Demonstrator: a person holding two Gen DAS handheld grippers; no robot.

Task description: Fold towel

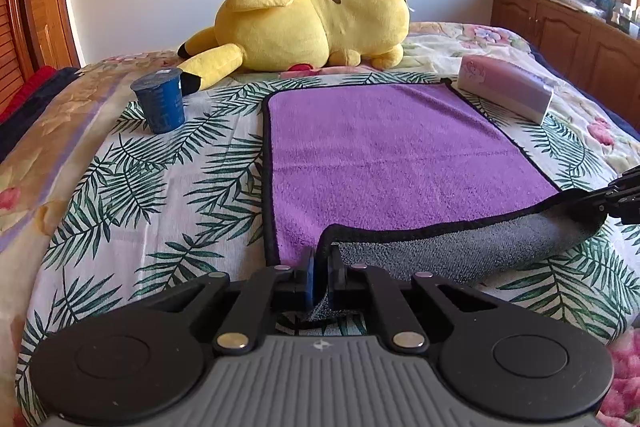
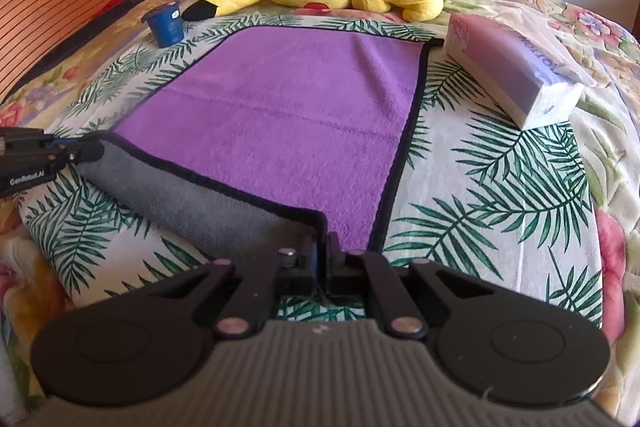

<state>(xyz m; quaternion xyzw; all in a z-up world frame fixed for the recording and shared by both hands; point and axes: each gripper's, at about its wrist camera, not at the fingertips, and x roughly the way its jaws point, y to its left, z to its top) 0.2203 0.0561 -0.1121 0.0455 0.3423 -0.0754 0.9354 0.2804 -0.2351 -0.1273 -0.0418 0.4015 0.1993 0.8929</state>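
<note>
A purple towel [image 1: 392, 155] with a black hem and a grey underside lies spread on the bed; it also shows in the right wrist view [image 2: 280, 115]. Its near edge is lifted and curled over, showing the grey side [image 1: 460, 251]. My left gripper [image 1: 322, 267] is shut on the towel's near left corner. My right gripper [image 2: 322, 255] is shut on the near right corner. Each gripper shows at the edge of the other's view, the right one [image 1: 616, 199] and the left one [image 2: 44, 155].
A leaf-print sheet [image 1: 168, 187] covers the bed. A blue cup [image 1: 160, 103] stands left of the towel. A pink tissue pack [image 1: 508, 91] lies at the towel's far right corner. A yellow plush toy [image 1: 312, 19] lies behind. Wooden cabinets [image 1: 568, 31] stand at the right.
</note>
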